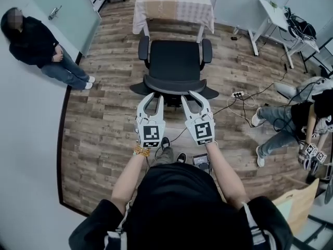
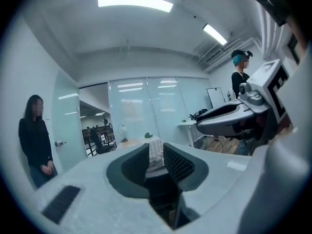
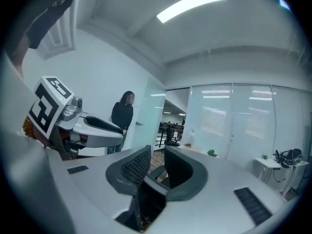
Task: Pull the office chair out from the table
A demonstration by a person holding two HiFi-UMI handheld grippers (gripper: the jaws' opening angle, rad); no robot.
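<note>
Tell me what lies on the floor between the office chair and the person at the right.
In the head view, a white power strip with black cables lies on the wood floor between the office chair and that person.

Office: glass partitions (image 2: 146, 106), office chair (image 1: 175, 61), white desk (image 1: 276, 17), ceiling strip lights (image 2: 135, 2).

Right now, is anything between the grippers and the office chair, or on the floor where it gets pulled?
Nothing visible separates the left gripper or right gripper from the backrest of the office chair. Behind it, a black cable crosses the floor by the person's shoe, and a power strip lies to the right; casters might snag them.
</note>
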